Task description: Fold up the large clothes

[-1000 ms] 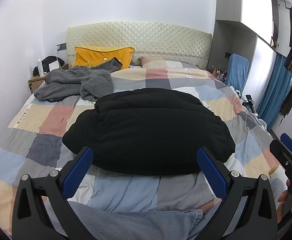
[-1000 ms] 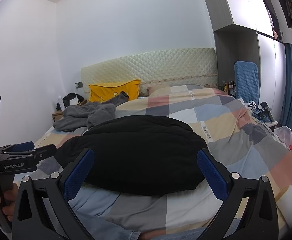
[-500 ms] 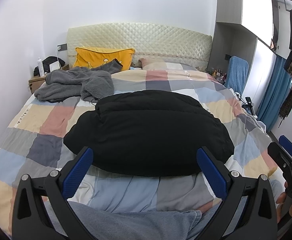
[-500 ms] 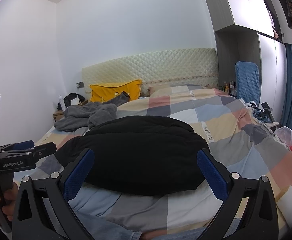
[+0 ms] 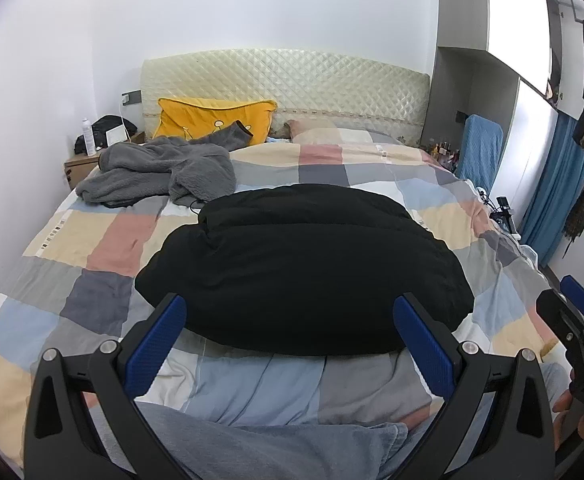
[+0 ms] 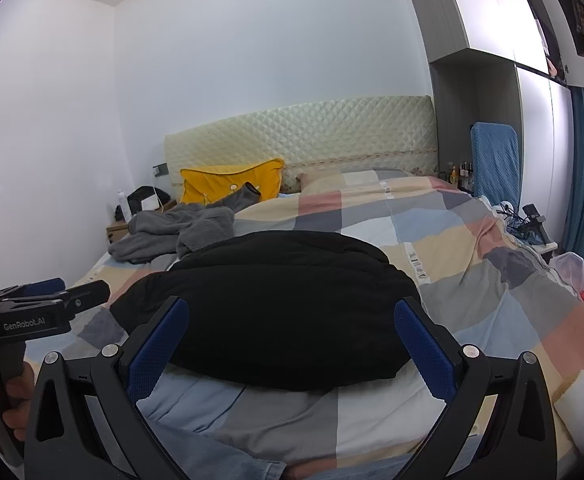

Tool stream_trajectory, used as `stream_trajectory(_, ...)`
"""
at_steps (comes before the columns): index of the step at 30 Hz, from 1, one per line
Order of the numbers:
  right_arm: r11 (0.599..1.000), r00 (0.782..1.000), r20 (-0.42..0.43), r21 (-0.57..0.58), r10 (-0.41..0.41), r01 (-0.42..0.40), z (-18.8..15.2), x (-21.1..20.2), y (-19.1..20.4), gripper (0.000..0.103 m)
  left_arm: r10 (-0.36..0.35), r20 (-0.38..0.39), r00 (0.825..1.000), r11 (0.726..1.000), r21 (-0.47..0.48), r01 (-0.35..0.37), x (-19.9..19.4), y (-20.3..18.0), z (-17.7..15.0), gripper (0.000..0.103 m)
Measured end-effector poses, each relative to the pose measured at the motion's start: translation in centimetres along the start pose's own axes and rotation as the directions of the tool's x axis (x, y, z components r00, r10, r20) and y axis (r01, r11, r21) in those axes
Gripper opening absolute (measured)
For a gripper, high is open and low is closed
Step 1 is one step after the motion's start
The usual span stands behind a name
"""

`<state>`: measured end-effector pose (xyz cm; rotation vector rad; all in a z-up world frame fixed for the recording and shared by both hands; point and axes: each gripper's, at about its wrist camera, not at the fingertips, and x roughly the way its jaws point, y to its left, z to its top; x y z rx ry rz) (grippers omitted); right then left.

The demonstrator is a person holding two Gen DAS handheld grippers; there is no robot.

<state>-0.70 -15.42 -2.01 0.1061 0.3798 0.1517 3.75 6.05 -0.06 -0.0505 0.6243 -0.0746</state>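
A black puffy jacket (image 5: 303, 264) lies folded into a rounded bundle in the middle of the bed; it also shows in the right wrist view (image 6: 276, 308). My left gripper (image 5: 290, 334) is open and empty, held back from the bundle's near edge. My right gripper (image 6: 292, 336) is open and empty too, near that same edge. The right gripper shows at the left wrist view's right edge (image 5: 571, 320). The left gripper shows at the right wrist view's left edge (image 6: 48, 300).
The bed has a checked quilt (image 5: 104, 240) and a quilted cream headboard (image 5: 292, 84). A crumpled grey fleece garment (image 5: 160, 172) and a yellow pillow (image 5: 212, 120) lie at the far left. A nightstand (image 5: 84, 164) stands left, a blue chair (image 5: 479, 152) and curtains right.
Both grippers have drawn back and tilted up slightly; the jacket sits a little lower in both views. Nothing was gripped or released.
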Motion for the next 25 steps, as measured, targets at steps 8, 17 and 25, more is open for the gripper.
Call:
stream_trajectory(8, 1.000, 1.000, -0.002, 0.001, 0.003, -0.003, 0.01, -0.07, 0.23, 0.103, -0.009, -0.010, 1.000, 1.000, -0.002, 0.009, 0.03, -0.09, -0.10, 0.103)
stream_trajectory(17, 1.000, 1.000, 0.001, -0.014, -0.020, 0.020, -0.09, -0.17, 0.49, 0.103, -0.010, -0.005, 1.000, 1.000, 0.008, 0.010, 0.09, -0.35, -0.46, 0.103)
stream_trajectory(25, 1.000, 1.000, 0.000, -0.006, -0.009, 0.009, -0.19, -0.11, 0.46, 0.103, -0.013, -0.006, 1.000, 1.000, 0.007, 0.013, 0.16, -0.35, -0.50, 0.103)
